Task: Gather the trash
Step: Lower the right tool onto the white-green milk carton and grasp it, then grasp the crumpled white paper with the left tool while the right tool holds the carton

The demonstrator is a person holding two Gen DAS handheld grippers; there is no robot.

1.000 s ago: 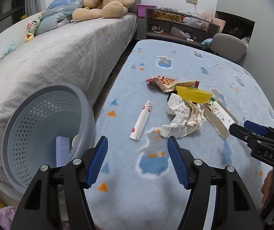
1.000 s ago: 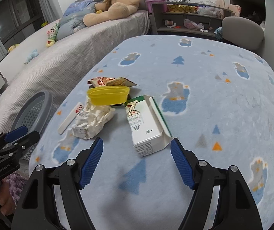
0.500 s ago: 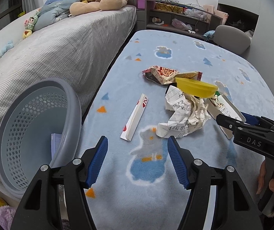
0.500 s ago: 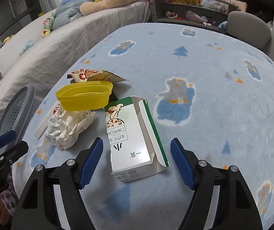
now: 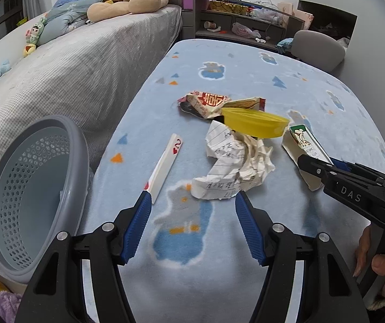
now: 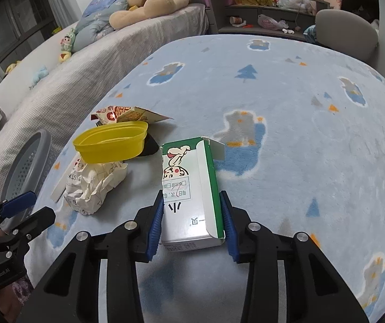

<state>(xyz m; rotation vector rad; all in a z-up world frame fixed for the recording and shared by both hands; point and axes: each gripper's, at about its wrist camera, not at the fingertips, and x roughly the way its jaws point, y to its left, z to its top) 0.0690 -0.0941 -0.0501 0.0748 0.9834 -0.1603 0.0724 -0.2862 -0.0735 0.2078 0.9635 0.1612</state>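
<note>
The right gripper point(image 6: 192, 215) has its blue pads against both long sides of a white and green carton point(image 6: 192, 191) that lies flat on a blue rug point(image 6: 300, 148), its far flap open. The box is thin card, so a hard squeeze could crush it, and a light one could let it slip on the lift. The left gripper point(image 5: 191, 223) hangs spread wide and empty, low over the rug, just short of a crumpled paper point(image 5: 235, 167). A yellow bowl point(image 6: 111, 141) sits tilted on that paper, close to the carton's left, and a sideways swing might knock it off. Snack wrappers point(image 5: 211, 102) lie behind, a flat white stick point(image 5: 165, 167) to the left. The grey basket point(image 5: 33, 188) leans against the bed point(image 5: 71, 67) at far left, beyond the litter and the other tool.
</note>
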